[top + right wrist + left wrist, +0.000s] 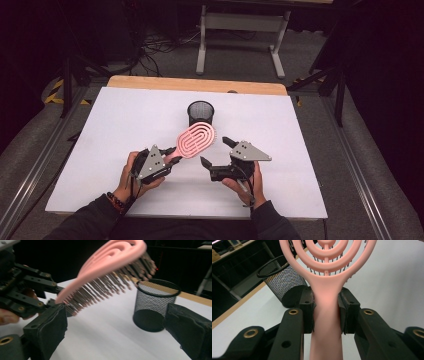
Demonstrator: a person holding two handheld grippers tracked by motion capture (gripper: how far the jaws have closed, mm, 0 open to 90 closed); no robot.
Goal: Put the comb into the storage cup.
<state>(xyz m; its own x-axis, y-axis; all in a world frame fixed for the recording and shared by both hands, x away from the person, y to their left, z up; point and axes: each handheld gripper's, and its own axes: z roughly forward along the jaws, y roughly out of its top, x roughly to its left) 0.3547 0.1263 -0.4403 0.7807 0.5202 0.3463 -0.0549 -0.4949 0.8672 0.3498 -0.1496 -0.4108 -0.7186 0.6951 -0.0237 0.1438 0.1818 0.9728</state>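
Pink hairbrush clamped by its handle in the left tool, pads pressed against both sides of the narrow neck just below the oval head. Head made of concentric open loops, raised off the white table and tilted, bristles pointing down toward the table. Seen from the high view, brush head just in front of the black mesh pen cup, its far edge overlapping the cup's base, handle running back and to the left away from the cup. In the left gripper view, same cup standing upright left of the handle and behind it, empty as far as its rim shows. In the right gripper view, brush up in the air above and to the left of the cup, not touching it, bristle tips near the rim's height.

Right tool spread wide, nothing between its pads, just right of the brush head and nearer the person than the cup, apart from both. Left tool also visible in the right gripper view, left of the cup, a hand behind it. Wooden table edge beyond the cup.
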